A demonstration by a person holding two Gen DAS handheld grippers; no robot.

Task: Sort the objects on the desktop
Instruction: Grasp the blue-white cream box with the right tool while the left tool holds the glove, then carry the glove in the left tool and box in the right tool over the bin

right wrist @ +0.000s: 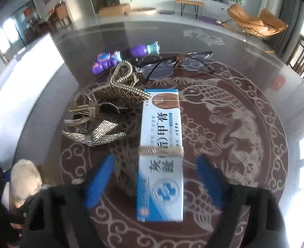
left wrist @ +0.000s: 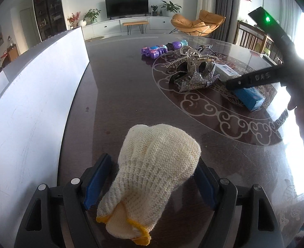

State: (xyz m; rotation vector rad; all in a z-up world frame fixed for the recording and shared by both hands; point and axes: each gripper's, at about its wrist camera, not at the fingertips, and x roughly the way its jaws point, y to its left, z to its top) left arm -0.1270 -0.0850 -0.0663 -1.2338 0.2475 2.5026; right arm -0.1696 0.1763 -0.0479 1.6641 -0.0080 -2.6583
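Left gripper [left wrist: 150,184] fingers part-open around cream knitted glove [left wrist: 152,177], grip unclear; right gripper [right wrist: 155,178] fingers open astride blue-white carton [right wrist: 161,153] on dark patterned desk [right wrist: 245,124], blurred

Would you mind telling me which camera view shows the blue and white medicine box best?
The right wrist view: the medicine box lies lengthwise below the camera, its printed top face in full view, though slightly blurred. The left wrist view shows only the box's far end at an angle, with the right tool across it.
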